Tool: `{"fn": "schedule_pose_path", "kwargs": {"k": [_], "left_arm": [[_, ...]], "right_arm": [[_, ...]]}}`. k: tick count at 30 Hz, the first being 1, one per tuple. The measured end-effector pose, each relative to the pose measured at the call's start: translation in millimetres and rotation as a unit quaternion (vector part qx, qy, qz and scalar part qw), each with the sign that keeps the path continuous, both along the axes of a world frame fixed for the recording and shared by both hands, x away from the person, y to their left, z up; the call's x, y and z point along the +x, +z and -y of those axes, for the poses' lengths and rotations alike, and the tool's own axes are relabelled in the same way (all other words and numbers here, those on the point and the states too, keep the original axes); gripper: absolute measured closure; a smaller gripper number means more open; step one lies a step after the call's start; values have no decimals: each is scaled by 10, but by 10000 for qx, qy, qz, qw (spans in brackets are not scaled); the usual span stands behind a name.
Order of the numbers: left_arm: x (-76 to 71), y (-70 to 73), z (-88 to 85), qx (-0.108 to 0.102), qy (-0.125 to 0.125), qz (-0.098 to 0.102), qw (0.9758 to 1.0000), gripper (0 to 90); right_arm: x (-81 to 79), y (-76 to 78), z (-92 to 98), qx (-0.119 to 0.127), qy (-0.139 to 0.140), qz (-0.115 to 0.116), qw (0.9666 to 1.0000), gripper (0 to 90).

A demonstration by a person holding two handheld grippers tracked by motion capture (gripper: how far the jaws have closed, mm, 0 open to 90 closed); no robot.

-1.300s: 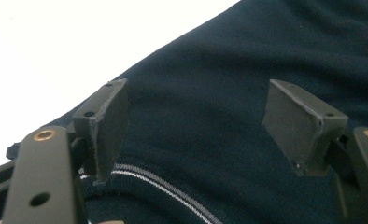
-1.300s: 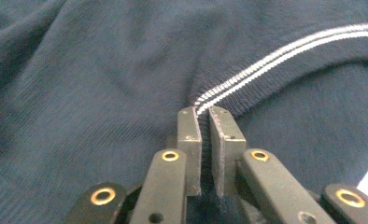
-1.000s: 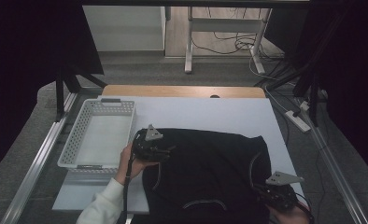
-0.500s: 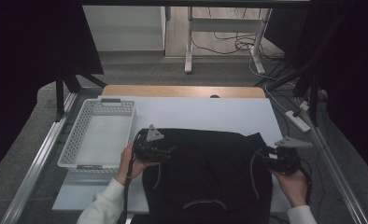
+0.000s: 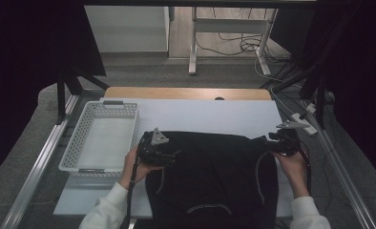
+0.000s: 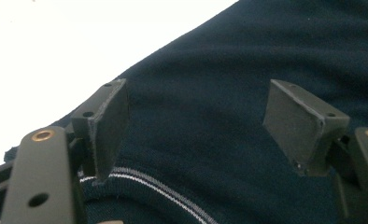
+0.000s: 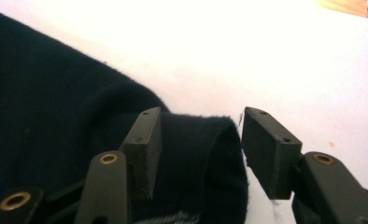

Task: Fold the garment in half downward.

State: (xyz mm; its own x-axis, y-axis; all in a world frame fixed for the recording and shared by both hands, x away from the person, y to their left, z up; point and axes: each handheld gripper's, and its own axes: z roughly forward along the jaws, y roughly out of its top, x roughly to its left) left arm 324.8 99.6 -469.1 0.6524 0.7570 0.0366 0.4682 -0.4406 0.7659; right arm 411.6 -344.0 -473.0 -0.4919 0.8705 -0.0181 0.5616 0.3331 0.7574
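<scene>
The dark navy knit sweater (image 5: 214, 176) lay flat at the white table's (image 5: 210, 117) 6 o'clock edge; soft, limp, likely light. Left gripper (image 5: 153, 149), jaws wide, hovered over its 10 o'clock corner. Right gripper (image 5: 282, 141), whose jaws had just been opening, straddled the 2 o'clock corner fold unpinched; the thick corner hems looked the best hold.

no text, label, brand, number or sign can be read anywhere in these pictures.
</scene>
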Motion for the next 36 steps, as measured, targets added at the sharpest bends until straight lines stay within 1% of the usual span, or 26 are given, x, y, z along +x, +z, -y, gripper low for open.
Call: {"fn": "schedule_pose_path", "kwargs": {"k": [1, 4, 7, 10, 12, 15, 17, 18, 20, 23, 25, 27, 29, 31, 33, 35, 36], "left_arm": [[-1, -1, 1, 11, 1, -1, 10000, 235], [-3, -11, -2, 26, 0, -1, 10000, 235], [-9, -18, -11, 37, 18, -2, 10000, 234], [-16, -18, -21, 29, 38, 7, 10000, 234], [-20, -16, -24, 38, 43, 13, 10000, 234], [-24, -14, -28, 53, 48, 23, 10000, 233], [-22, -13, -33, 45, 55, 29, 10000, 233], [-21, -13, -35, 44, 62, 32, 10000, 233], [-20, -13, -40, 34, 71, 37, 10000, 233], [-20, -8, -49, 34, 87, 46, 9999, 233], [-20, -5, -55, 30, 98, 53, 9999, 233], [-20, -5, -57, 22, 105, 56, 9999, 233], [-21, -4, -55, 32, 99, 55, 9999, 232], [-20, -7, -47, 42, 91, 51, 9999, 232], [-19, -10, -44, 45, 87, 52, 9999, 230], [-18, -12, -45, 58, 89, 50, 9999, 227], [-18, -12, -45, 58, 89, 50, 9999, 227]], "right_arm": [[31, -16, 2, -9, 8, -36, 10000, 477], [97, -80, -2, -142, 7, -139, 9998, 490], [139, -172, 9, -280, 22, -349, 9990, 538], [162, -245, 10, -367, 99, -549, 9978, 621], [169, -293, -6, -352, 220, -624, 9972, 718], [154, -295, -35, -475, 335, -529, 9969, 827], [140, -267, -26, -542, 326, -446, 9970, 848], [130, -252, -17, -545, 269, -378, 9974, 852], [111, -204, 22, -549, 135, -237, 9981, 855], [67, -102, 106, -460, -106, 29, 9989, 857], [42, -40, 181, -370, -201, 136, 9990, 857], [23, -5, 244, -285, -271, 193, 9990, 857], [27, -15, 288, -164, -266, 109, 9995, 855], [47, -69, 296, -80, -231, -38, 9997, 817], [74, -132, 290, -99, -268, -168, 9995, 722], [94, -170, 299, -73, -318, -291, 9990, 578], [101, -179, 309, -30, -345, -332, 9989, 550]]}}
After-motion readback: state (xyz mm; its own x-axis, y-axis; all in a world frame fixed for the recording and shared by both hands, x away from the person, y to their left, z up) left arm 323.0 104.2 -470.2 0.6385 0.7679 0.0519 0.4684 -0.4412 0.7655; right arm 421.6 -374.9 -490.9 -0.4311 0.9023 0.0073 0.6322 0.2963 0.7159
